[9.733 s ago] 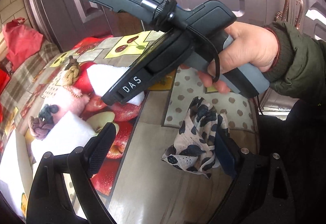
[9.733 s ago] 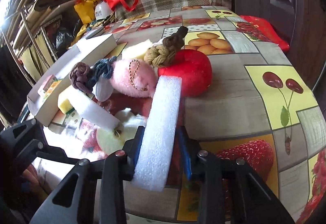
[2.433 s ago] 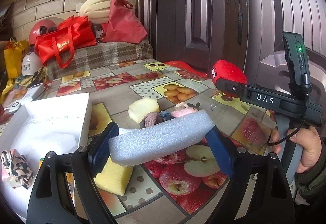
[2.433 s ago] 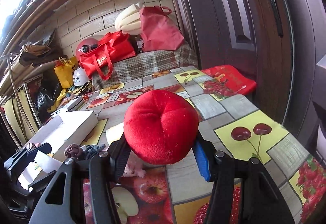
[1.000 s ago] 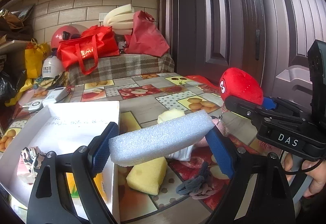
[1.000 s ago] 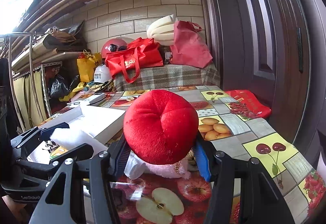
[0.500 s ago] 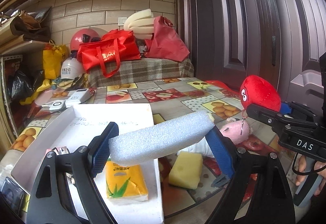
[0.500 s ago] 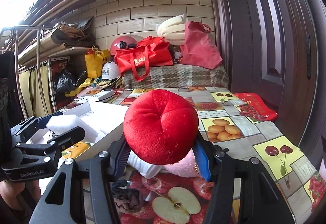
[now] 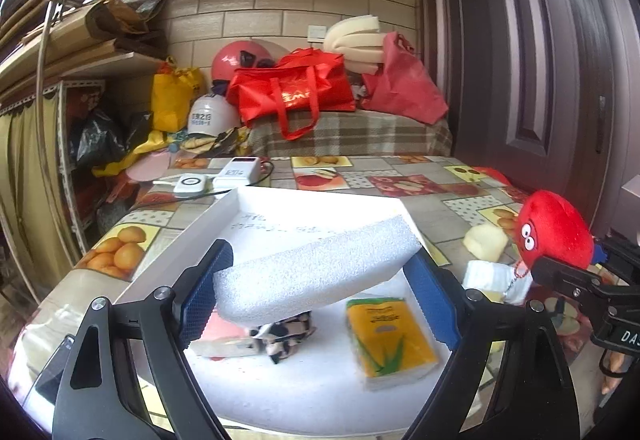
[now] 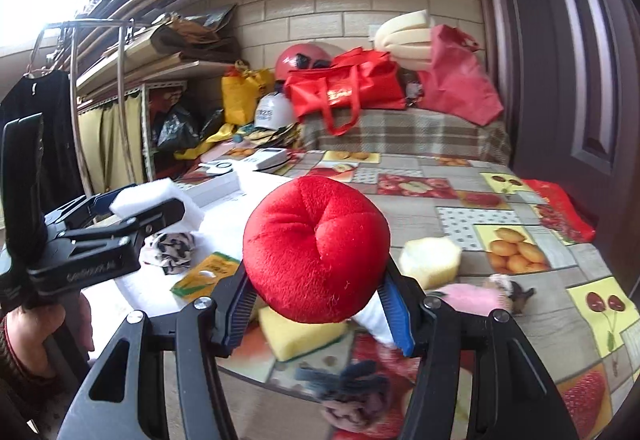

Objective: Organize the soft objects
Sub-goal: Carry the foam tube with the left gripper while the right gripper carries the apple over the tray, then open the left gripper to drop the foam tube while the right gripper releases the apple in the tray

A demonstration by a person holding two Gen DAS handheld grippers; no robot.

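Both hands have swung over toward the white box at the worktop's left edge, left gripper jaws clamped on the foam block, right gripper jaws squeezing the red plush, so I'd lower the foam flat into bare space before letting go.

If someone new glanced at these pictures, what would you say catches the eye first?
The red plush ball clamped in the right gripper fills the middle of the right wrist view. Next comes the white foam block gripped crosswise in the left gripper, above the white box holding a yellow tissue pack and a spotted cloth.
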